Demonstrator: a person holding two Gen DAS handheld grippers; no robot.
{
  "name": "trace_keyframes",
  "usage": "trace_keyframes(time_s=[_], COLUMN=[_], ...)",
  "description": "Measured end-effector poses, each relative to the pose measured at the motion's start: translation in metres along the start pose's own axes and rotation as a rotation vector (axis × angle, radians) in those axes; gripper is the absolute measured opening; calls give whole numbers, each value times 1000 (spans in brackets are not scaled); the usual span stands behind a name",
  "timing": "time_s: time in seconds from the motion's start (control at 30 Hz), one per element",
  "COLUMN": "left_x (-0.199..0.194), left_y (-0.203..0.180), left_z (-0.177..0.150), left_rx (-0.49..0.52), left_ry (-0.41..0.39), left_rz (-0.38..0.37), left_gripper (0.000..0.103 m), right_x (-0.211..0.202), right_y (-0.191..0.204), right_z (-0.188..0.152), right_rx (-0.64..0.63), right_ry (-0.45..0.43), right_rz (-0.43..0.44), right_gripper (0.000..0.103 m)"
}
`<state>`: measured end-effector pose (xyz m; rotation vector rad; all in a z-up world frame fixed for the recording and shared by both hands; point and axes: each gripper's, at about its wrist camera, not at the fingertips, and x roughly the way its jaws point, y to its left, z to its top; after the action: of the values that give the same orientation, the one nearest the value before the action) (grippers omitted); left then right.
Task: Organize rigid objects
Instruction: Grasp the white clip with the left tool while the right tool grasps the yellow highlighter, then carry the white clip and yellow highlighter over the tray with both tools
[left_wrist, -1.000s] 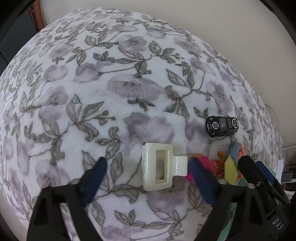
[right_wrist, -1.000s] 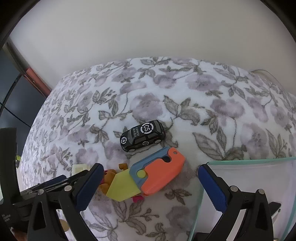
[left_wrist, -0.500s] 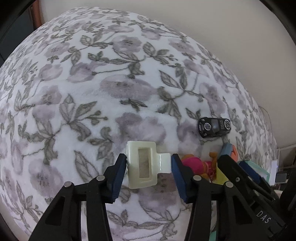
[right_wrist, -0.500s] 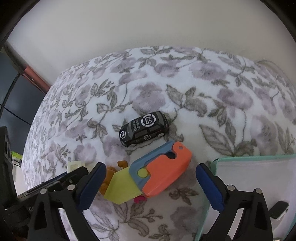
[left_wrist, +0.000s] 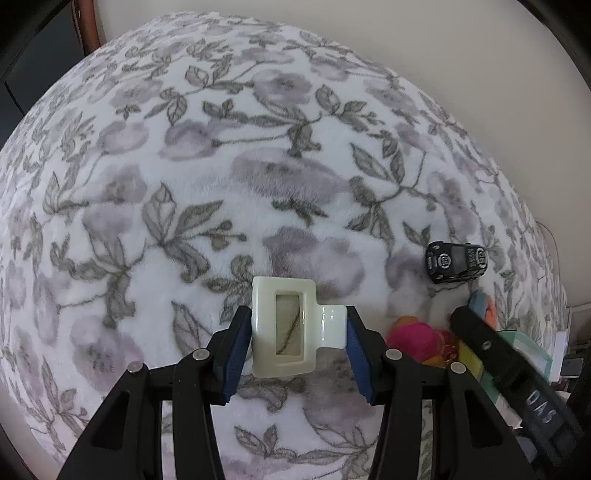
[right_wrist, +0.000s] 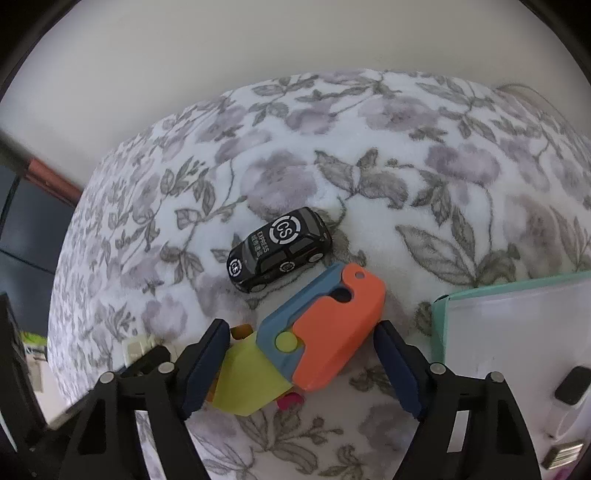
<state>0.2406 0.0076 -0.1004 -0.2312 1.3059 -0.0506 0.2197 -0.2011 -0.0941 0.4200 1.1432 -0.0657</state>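
Note:
My left gripper (left_wrist: 298, 345) is shut on a cream plastic hair claw clip (left_wrist: 286, 326), both blue pads pressed against its sides on the floral blanket (left_wrist: 184, 184). My right gripper (right_wrist: 301, 363) stands open around an orange, blue and yellow toy knife (right_wrist: 314, 345); its jaws are close to the toy's sides, with a small gap. A black toy car (right_wrist: 279, 249) lies just beyond the toy knife; it also shows in the left wrist view (left_wrist: 456, 261). The clip's edge (right_wrist: 138, 346) peeks out at the left of the right wrist view.
A pink and orange small toy (left_wrist: 417, 341) lies right of the clip. A mint-rimmed clear box (right_wrist: 517, 332) sits at the right, with small dark items inside. A beige wall (right_wrist: 258, 55) runs behind the bed.
My left gripper closed from wide open onto the cream clip. My right gripper moved forward and narrowed around the toy knife.

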Motion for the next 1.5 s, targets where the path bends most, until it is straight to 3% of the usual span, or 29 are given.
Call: trace_keyframes(time_s=[0.1,0.23,0.77,0.9,1.5], left_x=[0,3,9,10,-8], left_y=[2,4,-3,-3,4], left_z=[0,0,0,1,-2], left_rx=[-3,2,13,11,-3], left_ry=[-1,4,3,4,-15], left_rz=[-4,5,18,15,2], left_gripper=[51,52,52,51,51], right_x=[3,0,-3,-1,-21], right_y=[-5,-12,-30,-29,-41], right_z=[-1,-1,7,4,-17], right_rx=[39,83,240,219,231], right_ry=[7,-12,-47,-53,-96], right_rz=[61,74,170,115,177], right_gripper=[68,61,61,47,40])
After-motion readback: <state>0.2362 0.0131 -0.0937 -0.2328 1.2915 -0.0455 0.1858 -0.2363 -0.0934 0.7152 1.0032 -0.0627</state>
